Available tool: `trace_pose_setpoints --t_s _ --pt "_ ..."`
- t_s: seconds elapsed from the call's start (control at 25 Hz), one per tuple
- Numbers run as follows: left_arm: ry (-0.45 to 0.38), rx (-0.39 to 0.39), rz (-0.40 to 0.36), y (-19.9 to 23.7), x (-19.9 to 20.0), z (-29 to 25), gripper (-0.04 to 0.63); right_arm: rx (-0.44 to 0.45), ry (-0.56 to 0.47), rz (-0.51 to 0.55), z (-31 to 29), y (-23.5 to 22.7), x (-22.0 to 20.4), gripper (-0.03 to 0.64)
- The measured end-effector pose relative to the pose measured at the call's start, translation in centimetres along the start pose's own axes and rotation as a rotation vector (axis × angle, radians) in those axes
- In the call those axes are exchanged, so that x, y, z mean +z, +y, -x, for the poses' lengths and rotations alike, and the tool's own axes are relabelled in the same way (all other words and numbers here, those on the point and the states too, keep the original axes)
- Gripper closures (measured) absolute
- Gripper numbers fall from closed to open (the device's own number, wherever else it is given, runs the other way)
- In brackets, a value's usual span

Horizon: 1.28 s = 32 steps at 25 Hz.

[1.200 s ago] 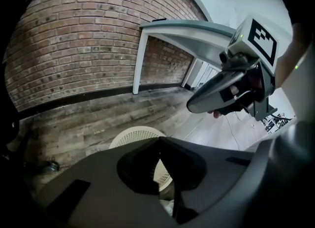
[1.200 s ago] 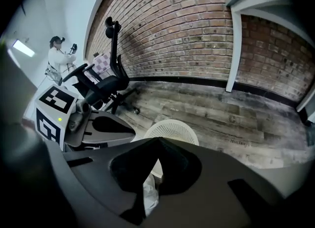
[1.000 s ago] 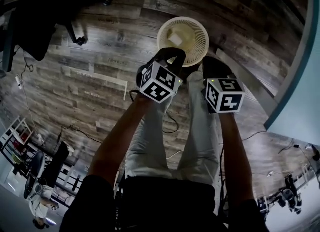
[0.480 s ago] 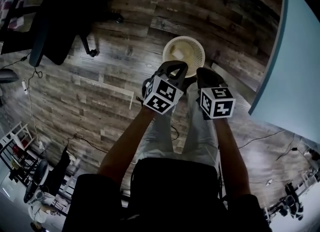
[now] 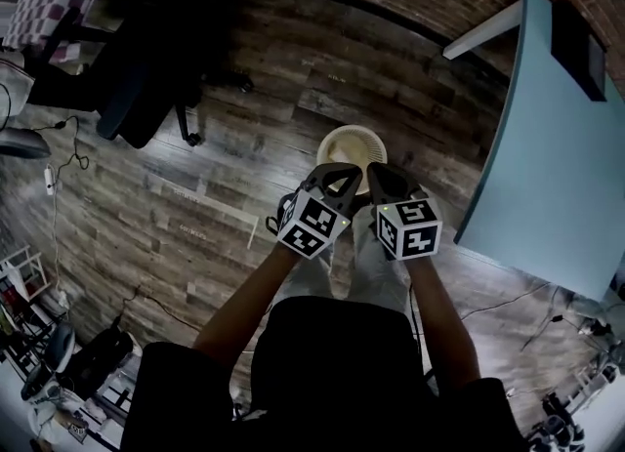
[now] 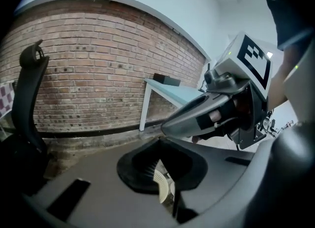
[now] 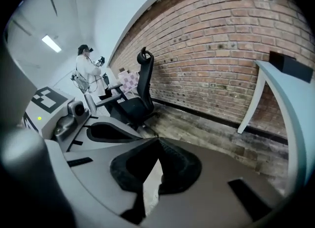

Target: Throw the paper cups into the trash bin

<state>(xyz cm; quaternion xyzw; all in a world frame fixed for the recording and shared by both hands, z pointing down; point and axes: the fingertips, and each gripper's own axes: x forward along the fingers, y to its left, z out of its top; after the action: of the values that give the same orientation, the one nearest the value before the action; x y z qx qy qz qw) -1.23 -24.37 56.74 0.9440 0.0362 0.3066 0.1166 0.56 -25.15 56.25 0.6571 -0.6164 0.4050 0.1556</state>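
Head view shows the wood floor [image 5: 244, 99], then the blue table [image 5: 547, 147], then the trash bin [image 5: 342, 140]. Above it, the left hand-held gripper [image 5: 337, 179] and right hand-held gripper [image 5: 386, 182] are pressed together, holding nothing. No paper cups show. A careless step could tip the bin.

Whoever's doing this has a black short-sleeved top [image 5: 332, 372] and pale trousers [image 5: 376, 265]. The left hand-held gripper [image 5: 337, 175] and right hand-held gripper [image 5: 386, 179] are both dark grey with pointed looped jaws, each carrying a white cube [image 5: 314, 224] with black square markers and a tiny green light.
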Motion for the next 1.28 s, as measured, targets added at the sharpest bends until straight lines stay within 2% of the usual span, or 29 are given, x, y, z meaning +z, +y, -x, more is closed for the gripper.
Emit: trace_pose_setpoints --t_s 0.24,0.56,0.96,1.28 --pt "-0.113 0.093 0.047 1.7 4.6 5.0 0.586 0.029 -0.039 0.068 1.9 3.4 3.9 0.614" --pt "-0.247 0.120 0.014 1.2 9.6 10.4 0.586 0.039 -0.145 0.152 5.8 7.7 8.0 0.614" --pt "-0.377 0.154 -0.107 -0.9 15.2 15.2 0.586 -0.006 -0.294 0.190 11.1 10.0 13.0 0.615" --pt "-0.403 0.175 -0.190 -0.4 16.4 15.9 0.586 -0.003 -0.336 0.193 11.6 11.2 14.1 0.615"
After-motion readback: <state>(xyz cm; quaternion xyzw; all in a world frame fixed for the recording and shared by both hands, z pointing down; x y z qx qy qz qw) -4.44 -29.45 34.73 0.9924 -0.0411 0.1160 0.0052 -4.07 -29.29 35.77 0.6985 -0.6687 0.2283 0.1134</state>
